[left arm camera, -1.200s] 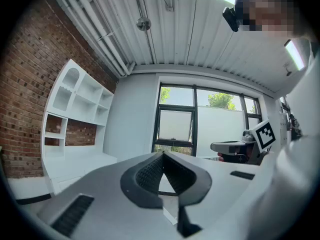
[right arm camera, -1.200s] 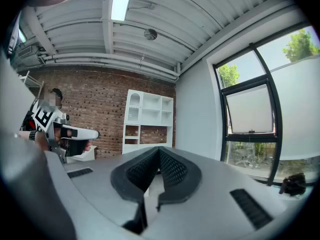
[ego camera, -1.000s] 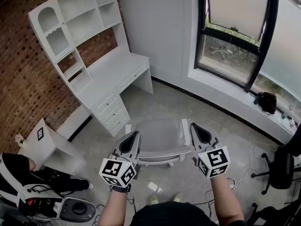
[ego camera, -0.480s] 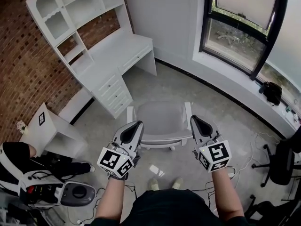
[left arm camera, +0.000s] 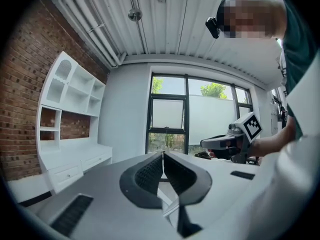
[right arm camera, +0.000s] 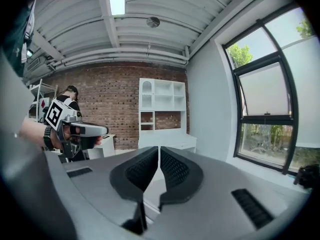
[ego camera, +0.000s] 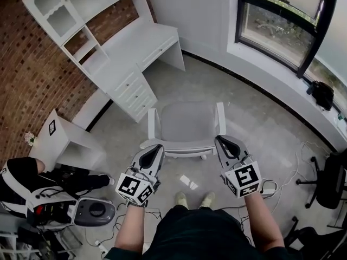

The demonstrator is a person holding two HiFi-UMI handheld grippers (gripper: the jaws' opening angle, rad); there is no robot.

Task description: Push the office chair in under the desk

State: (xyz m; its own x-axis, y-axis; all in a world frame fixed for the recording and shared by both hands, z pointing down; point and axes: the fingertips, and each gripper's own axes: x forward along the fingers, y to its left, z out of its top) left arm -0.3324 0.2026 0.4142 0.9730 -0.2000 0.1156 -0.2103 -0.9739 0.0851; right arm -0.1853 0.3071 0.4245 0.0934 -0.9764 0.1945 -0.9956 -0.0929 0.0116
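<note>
A white office chair with a grey seat stands on the concrete floor, its back towards me. It is out from the white desk with hutch shelves along the brick wall. My left gripper is shut and empty at the left end of the chair's back. My right gripper is shut and empty at the right end. Whether either touches the chair I cannot tell. The left gripper view shows shut jaws and the desk. The right gripper view shows shut jaws; the chair is hidden in both.
A small white side table stands left of the chair. A person in black sits on the floor by a machine. A black chair and cables are at right, below the window.
The head view has shifted, so chair and desk sit higher in it. My grippers, earlier beside the seat, now sit at the chair's back. Both stay shut.
</note>
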